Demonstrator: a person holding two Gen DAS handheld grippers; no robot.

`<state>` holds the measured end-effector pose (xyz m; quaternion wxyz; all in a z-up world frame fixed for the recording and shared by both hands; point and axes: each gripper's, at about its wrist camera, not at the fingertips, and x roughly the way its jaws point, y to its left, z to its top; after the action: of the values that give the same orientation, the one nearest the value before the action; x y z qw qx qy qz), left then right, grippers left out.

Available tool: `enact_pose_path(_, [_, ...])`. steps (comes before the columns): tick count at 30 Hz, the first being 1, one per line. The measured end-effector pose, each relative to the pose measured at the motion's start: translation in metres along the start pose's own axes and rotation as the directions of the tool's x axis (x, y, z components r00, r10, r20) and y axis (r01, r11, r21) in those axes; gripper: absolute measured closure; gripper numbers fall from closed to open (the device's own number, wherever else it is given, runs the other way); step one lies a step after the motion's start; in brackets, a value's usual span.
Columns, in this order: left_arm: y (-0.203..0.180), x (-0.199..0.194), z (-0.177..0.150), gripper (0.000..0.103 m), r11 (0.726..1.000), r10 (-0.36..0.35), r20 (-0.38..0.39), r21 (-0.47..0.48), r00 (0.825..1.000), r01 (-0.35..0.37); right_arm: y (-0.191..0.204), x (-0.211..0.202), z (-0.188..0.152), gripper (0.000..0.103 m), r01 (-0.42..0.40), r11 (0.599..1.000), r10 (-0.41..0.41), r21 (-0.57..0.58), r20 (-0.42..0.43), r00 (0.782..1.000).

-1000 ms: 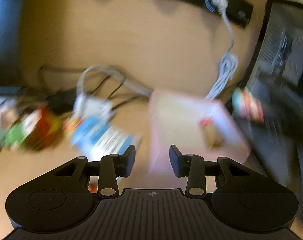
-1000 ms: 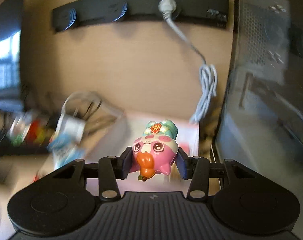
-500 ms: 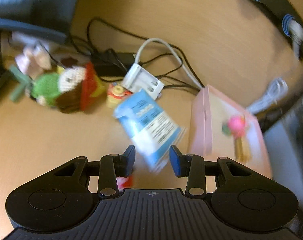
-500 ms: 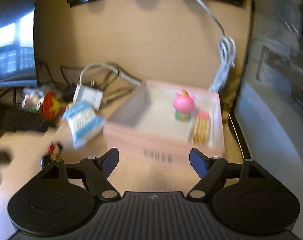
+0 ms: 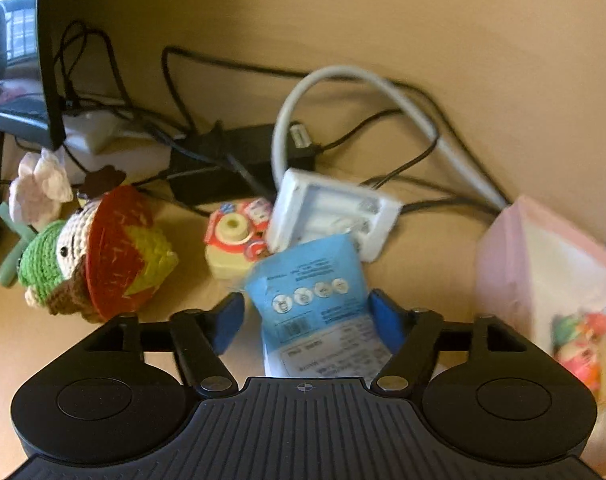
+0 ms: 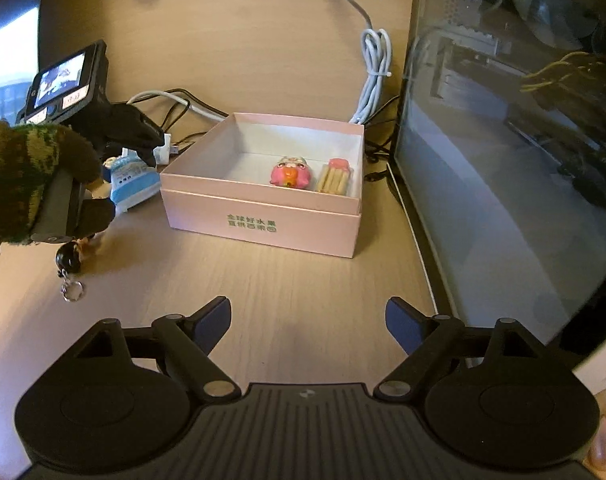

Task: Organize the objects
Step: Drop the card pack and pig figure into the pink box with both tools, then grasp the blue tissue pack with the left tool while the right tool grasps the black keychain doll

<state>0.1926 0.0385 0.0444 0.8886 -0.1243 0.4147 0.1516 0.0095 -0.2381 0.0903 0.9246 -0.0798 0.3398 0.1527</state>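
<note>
the left gripper [image 5: 305,316] is angled down over the wooden desk [image 5: 383,20], its jaws spread with the blue snack packet [image 5: 319,308] lying between the blue pads; the right pad looks to be at the packet's edge, the left pad stands apart from it, so nothing is clamped. in the right wrist view the same tool appears at the left edge, held by a hand in a camouflage glove [image 6: 19,184], tipped forward over the packet [image 6: 129,182].

the right gripper [image 6: 307,322] hangs over bare desk in front of the pink box [image 6: 263,216], jaws wide apart and holding nothing.

the packet lies just left of the box's left wall, with a white charger [image 5: 335,212] touching its far end and a small yellow toy camera [image 5: 233,246] just beside it. a crocheted doll [image 5: 99,264] with a red hat sits near the left finger. black cables [image 5: 207,152] and a grey cord [image 5: 343,80] crowd the desk behind. open wood lies between the right gripper and the box's near wall.

only the right wrist view shows into the open box: a pink pig toy [image 6: 291,172] and a packet of biscuit sticks [image 6: 335,176] sit side by side toward its right wall, the left half bare. it also shows a glass computer case [image 6: 503,160] close along the box's right, and a black keychain ball [image 6: 67,260] on the desk under the gloved hand. the left wrist view gives only a blurred corner of the box [image 5: 543,264].
</note>
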Motion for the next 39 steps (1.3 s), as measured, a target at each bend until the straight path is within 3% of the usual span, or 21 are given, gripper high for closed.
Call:
enact_pose_path(2, [0.010,0.003,-0.001,0.029,1.000,-0.020,-0.034,-0.011,0.999,0.020,0.001,-0.002,-0.002,0.017,-0.004,1.000,0.005,-0.009,0.003,1.000])
enact_pose_path(4, [0.019,-0.001,-0.001,0.043,0.999,-0.053,-0.055,-0.008,0.997,0.053,0.003,-0.001,-0.003,0.017,-0.016,1.000,0.016,-0.013,-0.002,1.000])
enact_pose_path(6, [0.032,-0.013,-0.003,0.045,0.994,-0.105,-0.051,-0.004,0.993,0.105,0.007,0.002,-0.001,0.017,-0.027,0.999,0.027,-0.025,-0.007,1.000])
enact_pose_path(12, [0.111,-0.084,-0.020,0.047,0.975,-0.220,0.046,-0.019,0.974,0.221,0.032,0.014,0.015,0.017,-0.113,0.990,0.114,-0.079,0.007,0.993])
enact_pose_path(16, [0.166,-0.135,-0.032,0.047,0.979,-0.200,0.104,-0.004,0.974,0.202,0.071,0.035,0.029,0.017,-0.237,0.964,0.236,-0.123,-0.024,0.972])
enact_pose_path(19, [0.192,-0.156,-0.050,0.047,0.984,-0.176,0.043,0.042,0.983,0.174,0.116,0.051,0.031,0.017,-0.325,0.928,0.322,-0.180,-0.049,0.946])
enact_pose_path(22, [0.207,-0.167,-0.075,0.047,0.981,-0.177,-0.029,0.076,0.984,0.178,0.158,0.066,0.032,0.019,-0.364,0.902,0.359,-0.233,-0.065,0.931])
enact_pose_path(29, [0.197,-0.176,-0.107,0.047,0.964,-0.201,-0.098,0.157,0.975,0.215,0.205,0.100,0.031,0.047,-0.352,0.890,0.323,-0.291,-0.144,0.935])
enact_pose_path(31, [0.187,-0.179,-0.113,0.047,0.953,-0.203,-0.111,0.204,0.973,0.222,0.204,0.096,0.031,0.067,-0.361,0.890,0.326,-0.279,-0.163,0.931])
enact_pose_path(35, [0.160,-0.186,-0.118,0.047,0.917,-0.245,-0.131,0.290,0.961,0.274,0.181,0.063,0.028,0.067,-0.344,0.905,0.322,-0.249,-0.124,0.938])
enact_pose_path(39, [0.133,-0.184,-0.127,0.047,0.877,-0.317,-0.177,0.320,0.932,0.358,0.148,0.020,0.020,0.067,-0.318,0.918,0.303,-0.235,-0.098,0.948])
